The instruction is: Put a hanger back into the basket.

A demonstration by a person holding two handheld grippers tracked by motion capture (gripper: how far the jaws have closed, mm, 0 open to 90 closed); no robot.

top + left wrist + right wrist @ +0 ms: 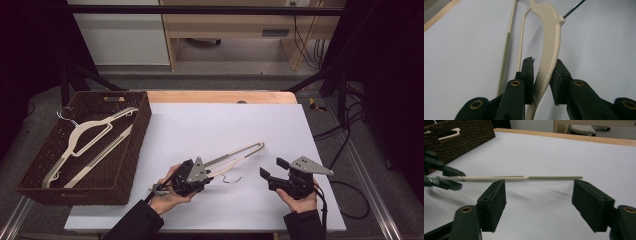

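Well to the left of both tongs, a brown woven basket [137,145] sat at the table's edge with two cream hangers [82,135] already lying in it. The left gripper [210,172] was clamped on the shoulder of a third cream hanger [245,150], its jaws pressed against either face of the textured arm, as the left gripper view showed. The rest of the hanger ran forward and to the right from those jaws, with its wire hook [232,179] hanging just right of them above the white table [210,120].

The likely step was carrying this hanger leftward to the basket. To do it well, the hold should stay firm and level, since a grip near one end could let the long frame swing.

The right gripper [269,168] waited beside the hook, its jaws wide apart and holding nothing.
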